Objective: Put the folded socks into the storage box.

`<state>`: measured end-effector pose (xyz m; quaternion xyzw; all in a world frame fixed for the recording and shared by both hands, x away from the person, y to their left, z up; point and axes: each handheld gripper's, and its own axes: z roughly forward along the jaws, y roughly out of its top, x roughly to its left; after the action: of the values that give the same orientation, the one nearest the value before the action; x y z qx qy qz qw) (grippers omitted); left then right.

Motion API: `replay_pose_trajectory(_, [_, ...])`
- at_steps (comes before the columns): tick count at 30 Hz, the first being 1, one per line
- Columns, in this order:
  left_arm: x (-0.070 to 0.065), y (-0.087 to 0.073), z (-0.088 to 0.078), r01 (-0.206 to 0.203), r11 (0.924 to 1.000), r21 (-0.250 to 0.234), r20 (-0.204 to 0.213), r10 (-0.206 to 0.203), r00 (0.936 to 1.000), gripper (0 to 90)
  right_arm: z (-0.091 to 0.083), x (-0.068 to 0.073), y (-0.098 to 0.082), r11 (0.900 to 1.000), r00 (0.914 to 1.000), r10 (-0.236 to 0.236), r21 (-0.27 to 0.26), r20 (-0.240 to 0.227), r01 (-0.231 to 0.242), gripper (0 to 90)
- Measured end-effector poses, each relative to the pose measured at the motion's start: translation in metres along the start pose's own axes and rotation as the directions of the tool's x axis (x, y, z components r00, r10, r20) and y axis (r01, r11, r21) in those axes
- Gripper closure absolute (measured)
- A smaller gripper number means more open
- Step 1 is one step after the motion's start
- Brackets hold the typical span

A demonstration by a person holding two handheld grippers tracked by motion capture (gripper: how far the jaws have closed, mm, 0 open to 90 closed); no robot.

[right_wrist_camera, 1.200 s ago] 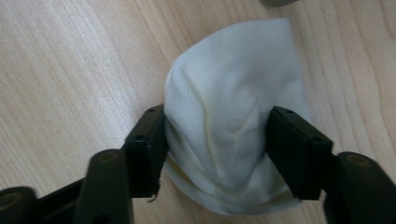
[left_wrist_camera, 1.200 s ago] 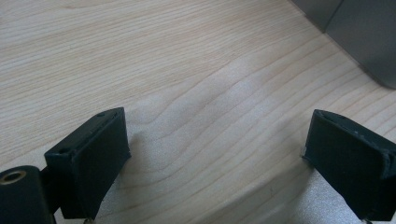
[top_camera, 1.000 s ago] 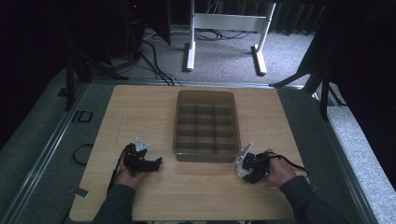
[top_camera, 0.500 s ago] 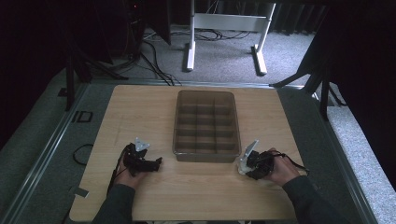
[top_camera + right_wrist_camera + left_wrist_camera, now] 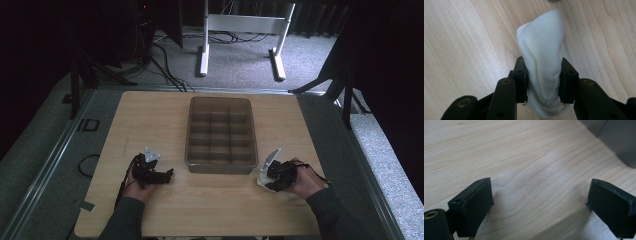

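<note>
Squeezing the white cloth (image 5: pixel 541 62) in your right gripper (image 5: pixel 543 78), fingers just closed on it; compartment box (image 5: pixel 221 135) lies just left; left gripper (image 5: pixel 539 202) fingers apart, empty.

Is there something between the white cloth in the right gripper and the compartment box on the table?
Nothing visible. The white cloth, pinched by the right gripper, sits just beside the compartment box; bare table lies between.

high view down over the table (image 5: pixel 165 120); tongs views close above it, perhaps sharing bare wood
</note>
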<state>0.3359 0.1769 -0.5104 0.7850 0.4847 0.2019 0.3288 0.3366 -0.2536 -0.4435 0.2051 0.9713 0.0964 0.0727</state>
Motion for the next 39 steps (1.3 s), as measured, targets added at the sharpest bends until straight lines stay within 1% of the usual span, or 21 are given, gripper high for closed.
replay_pose_trajectory(11, [0.000, 0.000, 0.000, 0.000, 1.0000, 0.000, 0.000, 0.000, 1.0000, 6.6, -0.008, 0.000, 0.000, 1.000, 0.9999, -0.001, -0.015, -0.016, 0.001, 65.1])
replay_pose_trajectory(14, [0.000, 0.000, 0.000, 0.000, 1.0000, 0.000, 0.000, 0.000, 1.0000, 6.6, -0.009, 0.000, 0.000, 1.000, 0.9998, -0.006, -0.017, -0.017, 0.006, 65.1])
replay_pose_trajectory(39, [0.000, 0.000, 0.000, 0.000, 1.0000, 0.000, 0.000, 0.000, 1.0000, 6.6, -0.023, -0.005, -0.002, 0.999, 0.9998, 0.001, -0.036, -0.020, -0.002, 65.1])
